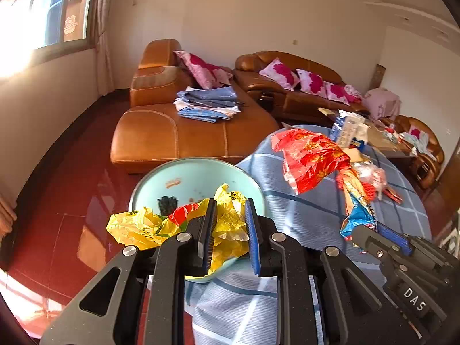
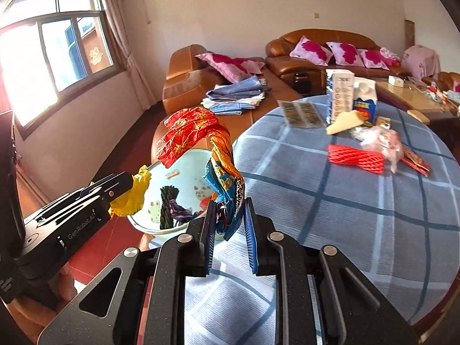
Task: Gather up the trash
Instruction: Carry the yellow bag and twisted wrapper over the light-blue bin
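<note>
My left gripper (image 1: 230, 210) is shut on a crumpled yellow plastic bag (image 1: 138, 227) and holds it over a light blue basin (image 1: 201, 175) at the table's near-left edge. The bag also shows in the right wrist view (image 2: 132, 195), at the left gripper's tip (image 2: 126, 182). My right gripper (image 2: 230, 210) is shut on a long red, orange and blue foil wrapper (image 2: 198, 135) that stands up above the basin's (image 2: 184, 166) right rim. The wrapper also shows in the left wrist view (image 1: 310, 155), held by the right gripper (image 1: 371, 230).
The round table has a blue checked cloth (image 2: 359, 210). On it lie a red foam net (image 2: 356, 155), a clear plastic bag (image 2: 382, 141), milk cartons (image 2: 342, 97), a yellow paper (image 2: 345, 120) and flat packets (image 2: 302, 113). Brown sofas (image 1: 184, 132) stand behind. The basin holds dark scraps (image 2: 168, 201).
</note>
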The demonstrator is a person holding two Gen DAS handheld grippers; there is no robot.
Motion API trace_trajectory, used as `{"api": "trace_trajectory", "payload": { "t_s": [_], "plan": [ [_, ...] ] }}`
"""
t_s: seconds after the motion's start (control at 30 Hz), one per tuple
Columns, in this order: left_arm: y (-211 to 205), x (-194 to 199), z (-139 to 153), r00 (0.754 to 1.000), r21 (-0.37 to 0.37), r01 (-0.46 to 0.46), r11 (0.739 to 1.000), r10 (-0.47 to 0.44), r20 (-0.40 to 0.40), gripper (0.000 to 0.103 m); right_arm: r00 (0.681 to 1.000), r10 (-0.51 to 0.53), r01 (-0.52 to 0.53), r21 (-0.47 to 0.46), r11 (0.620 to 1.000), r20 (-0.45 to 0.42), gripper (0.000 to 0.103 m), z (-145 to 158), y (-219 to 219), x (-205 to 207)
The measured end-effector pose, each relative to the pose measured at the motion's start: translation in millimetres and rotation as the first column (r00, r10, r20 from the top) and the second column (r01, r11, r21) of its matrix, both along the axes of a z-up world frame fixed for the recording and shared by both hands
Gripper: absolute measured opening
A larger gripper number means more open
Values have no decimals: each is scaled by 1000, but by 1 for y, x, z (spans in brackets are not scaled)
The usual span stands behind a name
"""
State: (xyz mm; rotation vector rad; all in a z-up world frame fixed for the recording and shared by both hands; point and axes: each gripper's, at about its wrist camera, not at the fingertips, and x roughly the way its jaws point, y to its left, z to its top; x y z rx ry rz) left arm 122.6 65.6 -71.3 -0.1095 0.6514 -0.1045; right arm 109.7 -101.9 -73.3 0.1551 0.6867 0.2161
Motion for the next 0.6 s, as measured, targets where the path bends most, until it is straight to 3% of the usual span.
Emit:
{"api": "trace_trajectory", "payload": {
  "t_s": [0.6],
  "plan": [
    [37,39,-23,994,27,-92,995,93,-53,20,997,57,-58,-32,998,-48,20,-15,47,48]
  ]
}}
